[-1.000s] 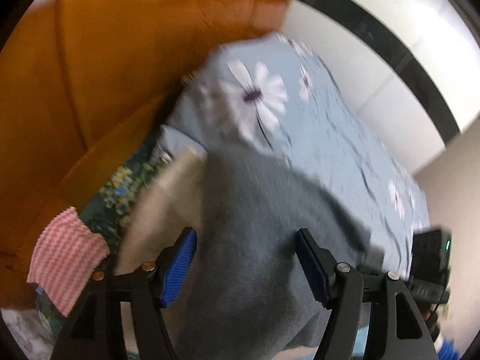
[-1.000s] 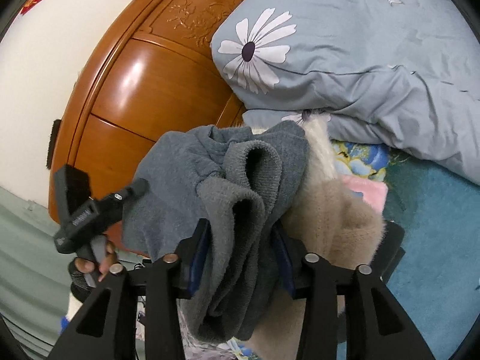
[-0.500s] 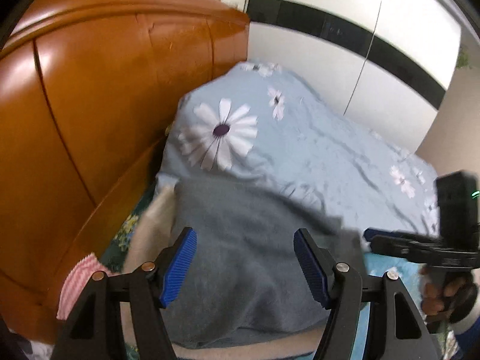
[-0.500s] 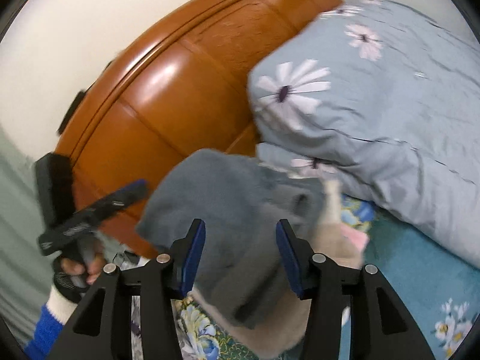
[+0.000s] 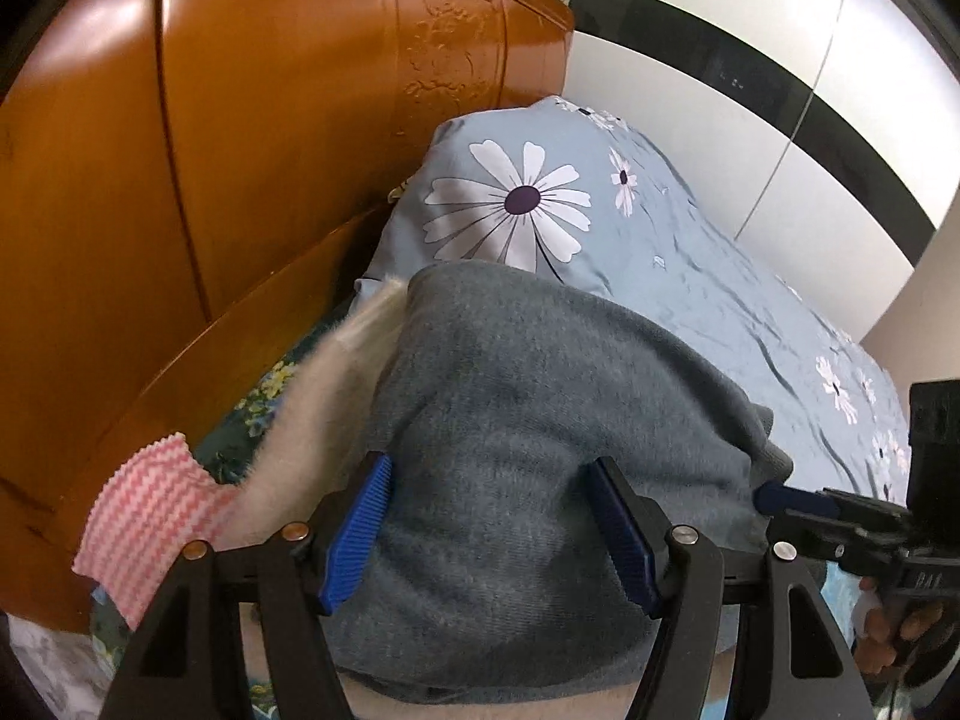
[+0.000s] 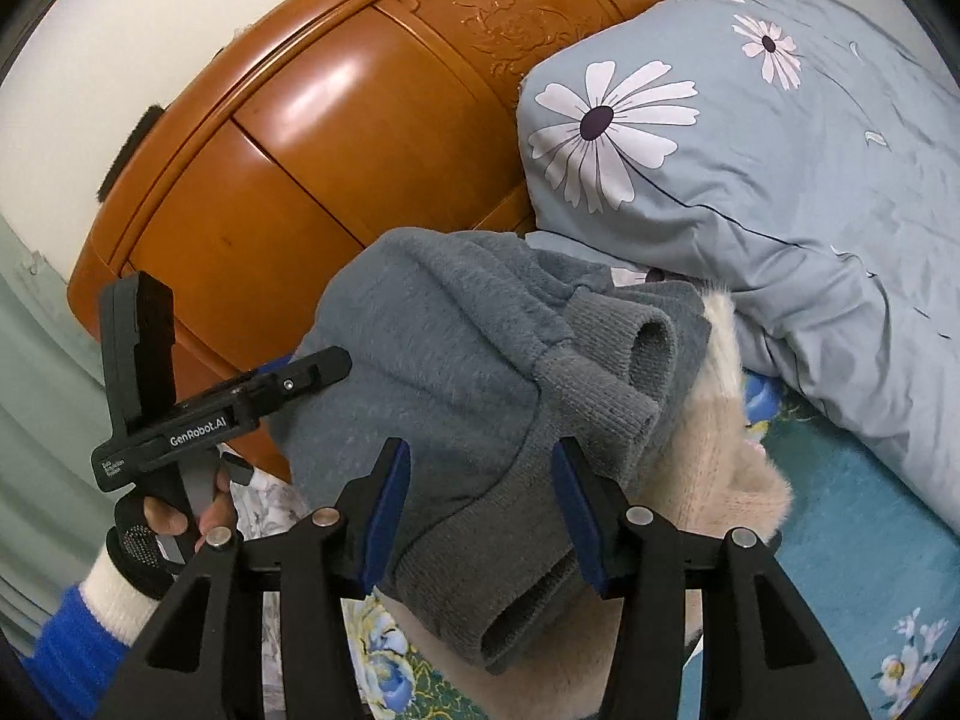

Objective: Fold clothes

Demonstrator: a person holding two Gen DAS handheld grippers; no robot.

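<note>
Left hand-held gripper (image 5: 489, 531) gapes wide over the grey sweater (image 5: 540, 420), gripping nothing. Right hand-held gripper (image 6: 480, 516) likewise stands open, straddling its cuff.

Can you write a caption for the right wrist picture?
Open right gripper over a folded grey sweater stacked on a fluffy beige garment.

You see a plain grey sweater (image 5: 540, 450) lying on a cream fluffy garment (image 6: 720, 462), and beside the sweater a pink-and-white zigzag cloth (image 5: 150, 516). Behind the sweater, the duvet (image 6: 780, 168) is pale blue with white, dark-centred daisies, against a glossy orange-brown headboard (image 5: 240, 150). Under the sweater the sheet (image 6: 840, 540) is teal, floral-printed.
</note>
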